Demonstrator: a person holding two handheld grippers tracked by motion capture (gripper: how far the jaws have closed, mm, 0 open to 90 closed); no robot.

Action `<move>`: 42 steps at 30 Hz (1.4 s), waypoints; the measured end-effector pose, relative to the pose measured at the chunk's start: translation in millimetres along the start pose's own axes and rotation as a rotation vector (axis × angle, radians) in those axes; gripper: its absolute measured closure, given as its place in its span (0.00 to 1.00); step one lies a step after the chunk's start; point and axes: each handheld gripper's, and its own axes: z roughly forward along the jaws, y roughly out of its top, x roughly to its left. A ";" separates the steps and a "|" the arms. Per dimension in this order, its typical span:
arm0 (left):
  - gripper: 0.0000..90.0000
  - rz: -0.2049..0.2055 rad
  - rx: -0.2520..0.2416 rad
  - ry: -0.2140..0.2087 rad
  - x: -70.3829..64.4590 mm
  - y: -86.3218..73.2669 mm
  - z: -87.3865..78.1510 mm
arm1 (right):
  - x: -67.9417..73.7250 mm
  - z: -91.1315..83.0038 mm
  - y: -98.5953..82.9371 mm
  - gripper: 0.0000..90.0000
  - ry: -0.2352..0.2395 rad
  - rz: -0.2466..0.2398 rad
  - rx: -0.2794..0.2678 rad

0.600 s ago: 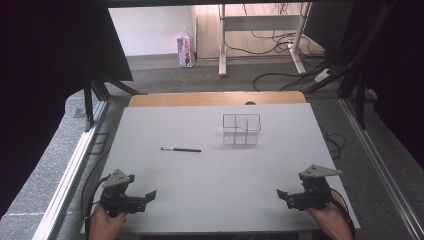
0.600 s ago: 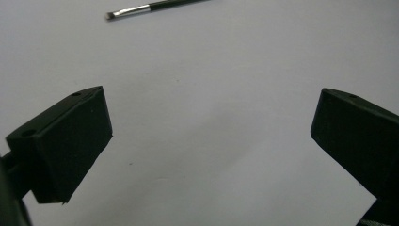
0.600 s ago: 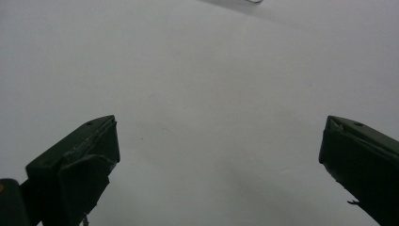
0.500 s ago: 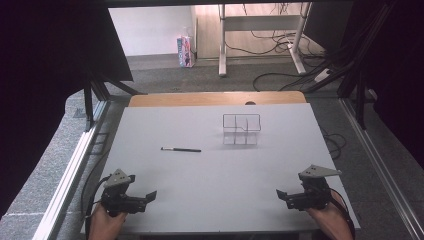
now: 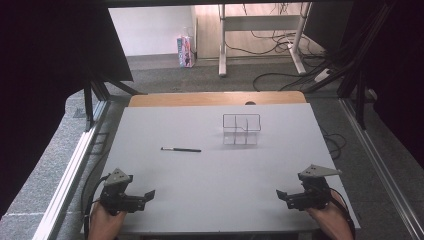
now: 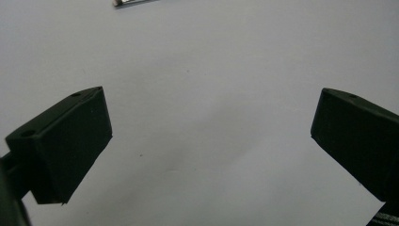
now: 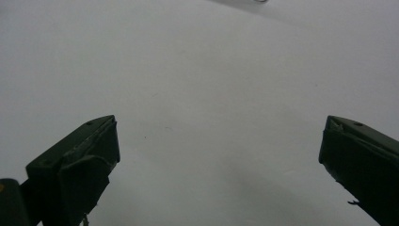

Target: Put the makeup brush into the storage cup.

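Nothing has moved since the earlier high views: both grippers sit where they were, and the brush and the clear organizer lie in the same spots. In the high view the left gripper (image 5: 150, 194) rests at about 7 o'clock on the white worktop (image 5: 215, 180), its jaws spread wide with nothing between them; the right gripper (image 5: 281, 194) rests at about 5 o'clock, likewise spread and empty. The brush (image 5: 181, 149), thin and dark, lies flat a little toward 10 o'clock of the worktop's middle, well apart from both grippers. The clear organizer (image 5: 241, 129) stands toward 1 o'clock, its transparent walls hard to make out against the white surface, so its compartments cannot be counted with certainty. In the left gripper view one pale end of the brush (image 6: 134, 2) is cut off by the top edge. In the right gripper view a small bright sliver at the top edge is too cropped to identify. The person's hands are partly cut off by the bottom edge of the high view.
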 end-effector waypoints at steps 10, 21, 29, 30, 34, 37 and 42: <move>0.00 0.008 0.024 -0.005 1.9 2.3 1.2 | -0.1 -0.5 0.6 0.00 0.009 0.018 -0.007; 0.00 0.018 0.050 0.024 5.0 9.6 1.8 | 1.4 0.4 1.3 0.00 0.012 0.007 0.011; 0.00 0.031 0.064 0.041 6.4 15.7 5.7 | 2.5 1.4 1.5 0.00 0.003 -0.008 0.024; 0.00 0.032 0.065 0.042 6.4 16.8 6.3 | 2.7 1.5 1.5 0.00 0.001 -0.011 0.025; 0.00 0.039 0.071 0.050 7.2 20.7 8.1 | 2.8 2.0 1.6 0.00 -0.004 -0.018 0.031; 0.00 0.036 0.084 0.054 7.6 23.3 11.1 | 2.9 2.4 1.6 0.00 -0.006 -0.019 0.032; 0.00 0.062 0.122 0.063 7.6 29.8 16.7 | 2.6 2.9 1.4 0.00 -0.008 -0.018 0.037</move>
